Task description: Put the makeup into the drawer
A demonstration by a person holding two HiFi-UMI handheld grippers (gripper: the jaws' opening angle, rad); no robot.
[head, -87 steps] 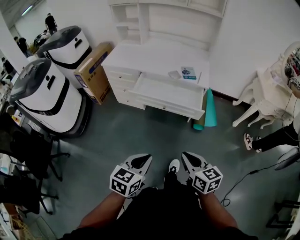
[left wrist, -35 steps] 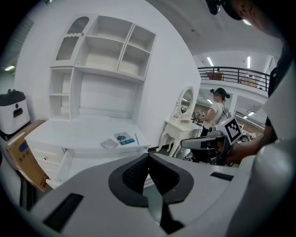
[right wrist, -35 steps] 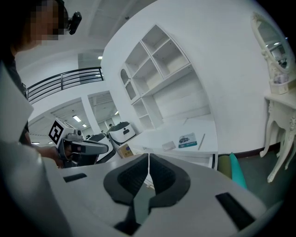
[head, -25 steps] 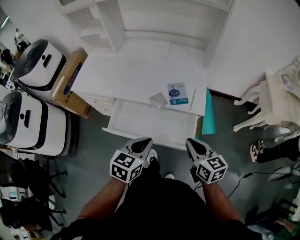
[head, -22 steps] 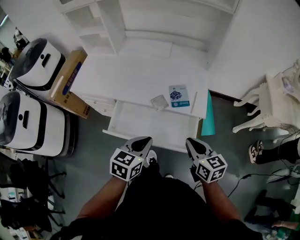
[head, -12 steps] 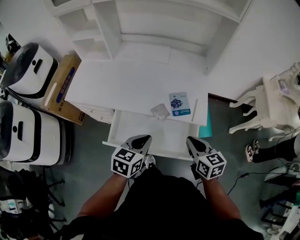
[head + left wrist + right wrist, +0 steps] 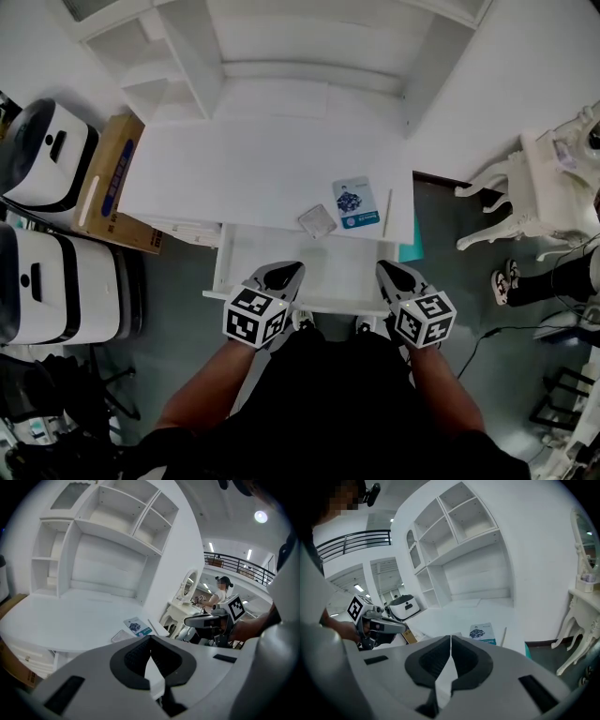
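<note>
The task has hardly begun. The white pull-out drawer (image 7: 309,274) under the front edge of the white table (image 7: 234,159) stands open, and the part of its floor that shows is bare. Nothing has gone into it yet.

The likely makeup lies on the table near its front right corner, just behind the drawer. It is a small square clear-lidded case (image 7: 317,220) and, just beside it, a blue-and-white flat packet (image 7: 357,203). A thin white stick (image 7: 386,208) lies beside that, by the table's right edge.

The left claw (image 7: 289,269) and the right claw (image 7: 384,267) hang over the drawer's front. Each has its jaws pressed together with nothing between them, as both gripper views confirm. What is left is everything: picking up each item and setting it in the drawer.

The tabletop is plain, smooth and white, with open white shelves (image 7: 178,56) standing empty at its back.

- **Left of the table:** a brown cardboard box (image 7: 108,187) and two white rounded machines (image 7: 42,155) stand on the grey floor (image 7: 178,309).
- **Right of the table:** a white ornate side table (image 7: 548,178) stands there, and a teal object (image 7: 410,251) is tucked against the table's side.
</note>
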